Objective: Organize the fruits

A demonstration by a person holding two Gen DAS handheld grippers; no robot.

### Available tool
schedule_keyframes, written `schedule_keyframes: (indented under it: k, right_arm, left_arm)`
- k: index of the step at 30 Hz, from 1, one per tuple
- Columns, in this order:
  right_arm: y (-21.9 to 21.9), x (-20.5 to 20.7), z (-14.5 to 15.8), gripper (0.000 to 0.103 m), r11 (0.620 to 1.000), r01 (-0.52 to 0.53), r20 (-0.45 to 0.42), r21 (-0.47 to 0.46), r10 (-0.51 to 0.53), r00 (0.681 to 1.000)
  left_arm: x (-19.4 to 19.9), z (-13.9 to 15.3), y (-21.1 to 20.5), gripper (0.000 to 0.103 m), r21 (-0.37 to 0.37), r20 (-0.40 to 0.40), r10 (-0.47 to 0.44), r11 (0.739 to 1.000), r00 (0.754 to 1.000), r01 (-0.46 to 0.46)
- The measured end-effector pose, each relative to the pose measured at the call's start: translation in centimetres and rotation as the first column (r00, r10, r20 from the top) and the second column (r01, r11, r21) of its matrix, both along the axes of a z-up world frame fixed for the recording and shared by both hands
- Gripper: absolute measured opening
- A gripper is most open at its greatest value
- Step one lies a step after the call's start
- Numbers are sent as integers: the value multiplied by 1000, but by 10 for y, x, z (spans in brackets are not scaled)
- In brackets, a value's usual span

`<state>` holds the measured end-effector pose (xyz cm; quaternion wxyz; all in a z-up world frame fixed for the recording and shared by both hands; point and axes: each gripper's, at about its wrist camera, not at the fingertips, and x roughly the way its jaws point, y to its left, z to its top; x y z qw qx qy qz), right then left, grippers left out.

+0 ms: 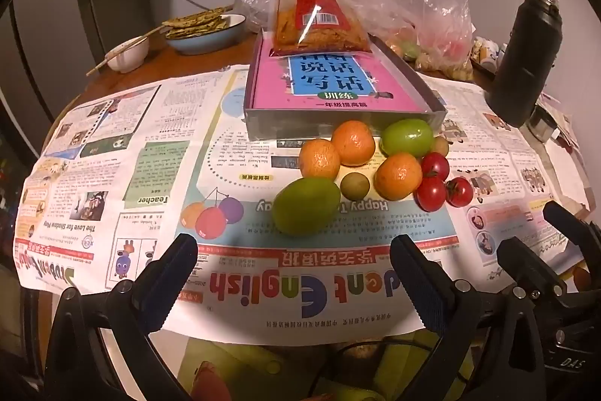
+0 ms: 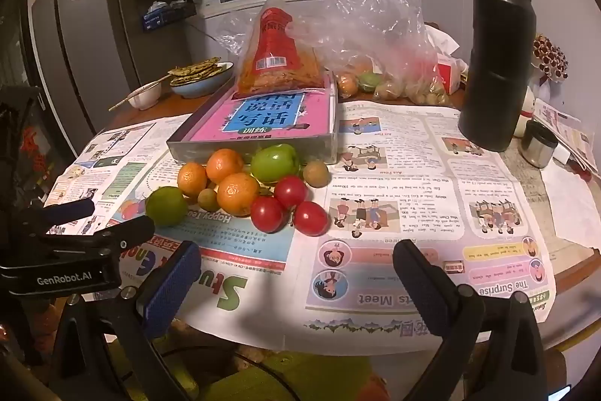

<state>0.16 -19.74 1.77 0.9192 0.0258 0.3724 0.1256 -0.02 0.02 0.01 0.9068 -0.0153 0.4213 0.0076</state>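
Observation:
A heap of fruit lies on newspaper in front of a grey tray (image 1: pixel 338 128) (image 2: pixel 255 147): three oranges (image 1: pixel 353 142) (image 2: pixel 237 194), two green fruits (image 1: pixel 306 206) (image 2: pixel 275 162), three red tomatoes (image 1: pixel 431 193) (image 2: pixel 267 214) and small brownish round fruits (image 1: pixel 355 186) (image 2: pixel 316 174). My left gripper (image 1: pixel 293 247) hangs open just short of the nearest green fruit, nothing between its fingers. My right gripper (image 2: pixel 296 252) is open too, short of the tomatoes and empty. In the right wrist view the left gripper shows at the left edge.
The tray holds a pink book (image 1: pixel 330 87) (image 2: pixel 270 117) and a snack bag (image 1: pixel 317 14) (image 2: pixel 276 55). Behind are clear plastic bags with more fruit (image 2: pixel 379 62), a blue bowl (image 1: pixel 204 32) and a white bowl with chopsticks (image 2: pixel 144 94). A black flask (image 2: pixel 496 62) (image 1: pixel 526 59) and a metal cup (image 2: pixel 539 143) stand right.

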Motion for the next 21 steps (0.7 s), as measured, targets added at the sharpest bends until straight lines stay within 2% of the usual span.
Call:
schedule_keyframes:
  k: [7,21]
  right_arm:
    - [1,1,-2,103,1000,6,-2,-10,-6,1000]
    - [0,-1,0,103,1000,18,-4,-15,-18,1000]
  left_arm:
    - [-5,-12,-5,102,30,7,-1,1000,1000,1]
    - [-2,-3,-9,102,19,-7,-22,1000,1000,22]
